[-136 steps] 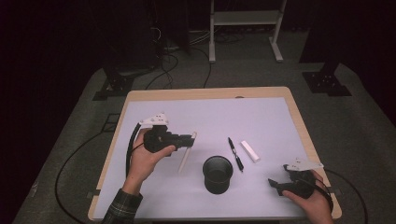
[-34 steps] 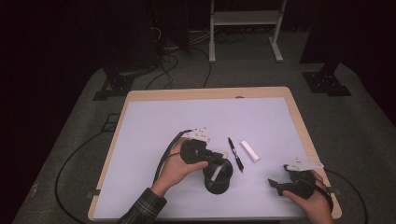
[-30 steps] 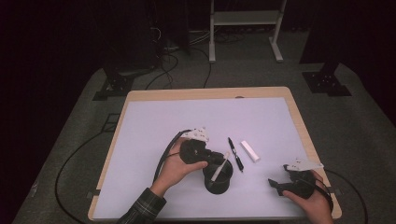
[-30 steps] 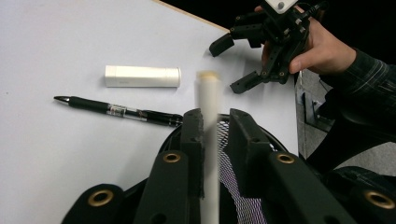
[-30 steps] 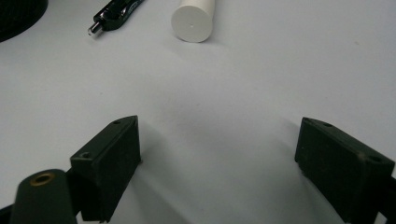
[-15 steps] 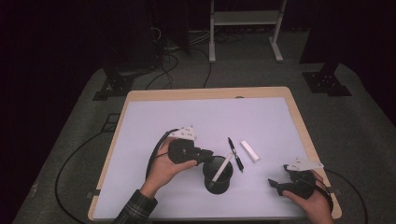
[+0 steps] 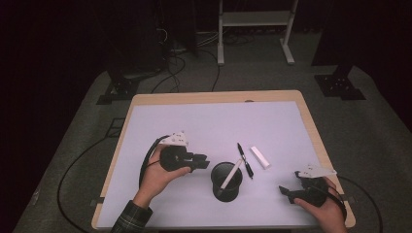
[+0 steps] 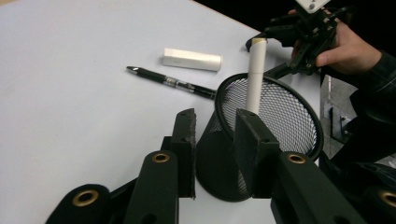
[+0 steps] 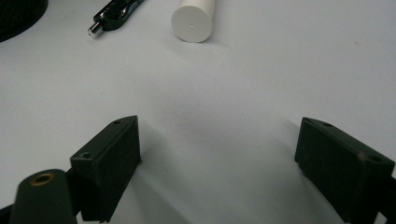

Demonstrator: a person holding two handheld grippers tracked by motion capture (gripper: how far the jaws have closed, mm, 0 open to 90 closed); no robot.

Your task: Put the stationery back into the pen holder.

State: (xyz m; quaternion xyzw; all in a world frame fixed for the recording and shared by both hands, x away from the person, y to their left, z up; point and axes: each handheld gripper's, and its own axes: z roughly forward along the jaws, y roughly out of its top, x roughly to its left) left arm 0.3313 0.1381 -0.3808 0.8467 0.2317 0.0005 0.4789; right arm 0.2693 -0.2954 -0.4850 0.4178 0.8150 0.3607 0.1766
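**Left gripper backs off from the cup, white pen left standing inside**

Since half a second ago the left gripper has drawn back toward the left of the high view, and the white pen it carried over now leans alone in the black mesh cup, lower centre of the frame, its upper end pointing to the upper right over the rim. Its fingers stand somewhat apart with nothing between them, just left of the cup; in the left gripper view the cup sits right behind them.

Counted: two grippers, one mesh cup, one white pen in it, one black pen lying on the desk just right of the cup, and one white cap-like tube just beyond that pen. The two lie side by side, not touching.

The right gripper rests at the lower right of the high view, held low on the desk, its fingers spread wide and empty; its own view shows the tube's round end and the black pen's tip at the top of the frame.

The desk has a pale lilac-white top with a light wooden edge. Around it lies grey carpet; cables run across the floor at the left and upper centre, a white metal stand rises at the upper middle, and the room behind is dark.
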